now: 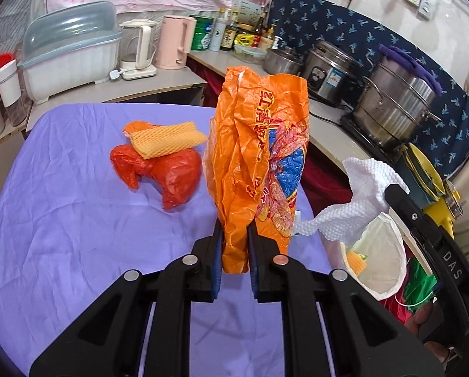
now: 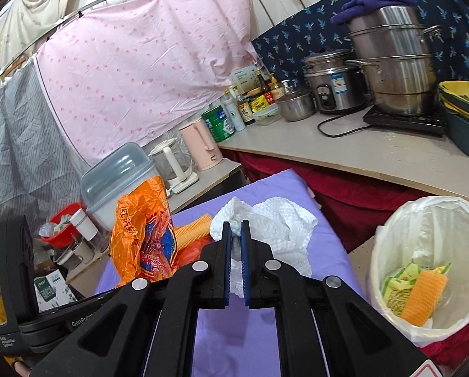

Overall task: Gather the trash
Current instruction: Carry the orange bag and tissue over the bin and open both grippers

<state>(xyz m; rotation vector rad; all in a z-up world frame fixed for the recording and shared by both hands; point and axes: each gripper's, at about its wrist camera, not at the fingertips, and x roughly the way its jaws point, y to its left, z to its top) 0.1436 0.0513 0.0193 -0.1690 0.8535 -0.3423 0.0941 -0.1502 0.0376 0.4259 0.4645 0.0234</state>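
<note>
My left gripper point(image 1: 234, 238) is shut on the lower end of a crumpled orange printed plastic bag point(image 1: 259, 144), which stands up above the purple-covered table point(image 1: 77, 220). That orange bag point(image 2: 143, 229) also shows at the left of the right wrist view. My right gripper point(image 2: 236, 235) is shut on a wad of white paper towel point(image 2: 275, 220), lifted over the table's right side. The paper towel point(image 1: 354, 207) hangs beside the bin in the left wrist view. A red plastic bag point(image 1: 162, 172) with a yellow foam net point(image 1: 168, 139) on it lies on the table.
A bin with a white liner point(image 2: 429, 220) stands off the table's right edge and holds a yellow wrapper and an orange foam net. Behind it, a counter point(image 2: 360, 157) carries steel pots, a rice cooker, bottles and kettles. A dish rack point(image 1: 71, 53) stands at back left.
</note>
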